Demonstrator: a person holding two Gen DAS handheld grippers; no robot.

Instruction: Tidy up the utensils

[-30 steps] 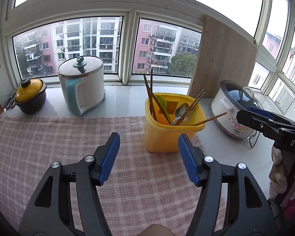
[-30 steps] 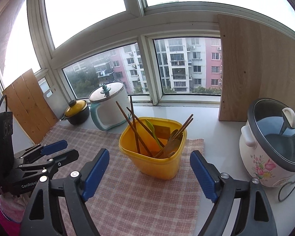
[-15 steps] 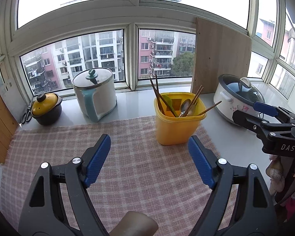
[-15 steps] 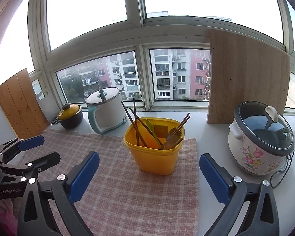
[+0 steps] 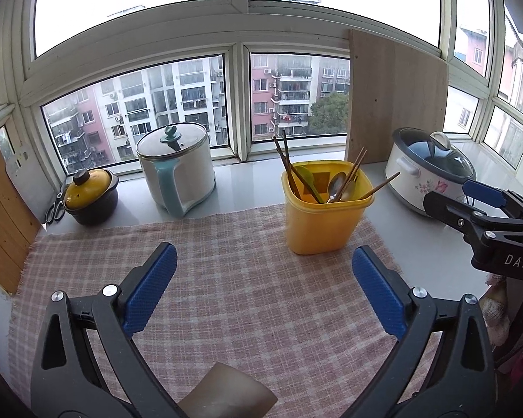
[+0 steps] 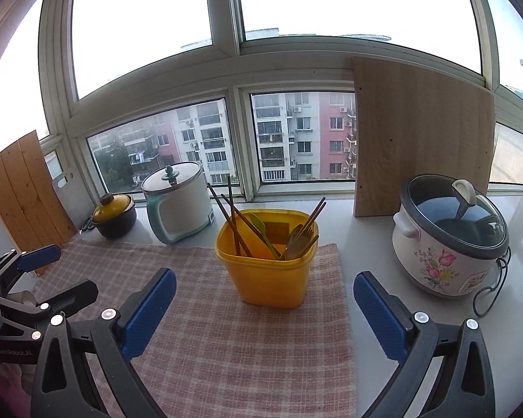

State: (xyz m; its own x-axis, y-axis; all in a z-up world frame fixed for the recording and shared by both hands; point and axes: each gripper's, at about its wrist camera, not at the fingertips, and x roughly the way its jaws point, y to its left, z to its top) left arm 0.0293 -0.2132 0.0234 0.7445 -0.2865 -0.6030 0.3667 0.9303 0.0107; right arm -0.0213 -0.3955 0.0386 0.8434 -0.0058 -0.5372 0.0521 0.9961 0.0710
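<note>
Both grippers have backed away from the yellow bin (image 6: 266, 271) since the earlier frames. Left gripper (image 5: 261, 289): jaws opening, nothing between them. Right gripper (image 6: 263, 313): jaws wide apart, empty. Bin stands on the checked cloth (image 6: 226, 348), holding wooden chopsticks (image 6: 232, 221), a green spoon (image 6: 261, 230) and metal spoons (image 5: 335, 186) all loose together. Judgement: either the task is complete or sorting has not begun. Bin is smooth moulded plastic; cloth is coarse weave.
</note>
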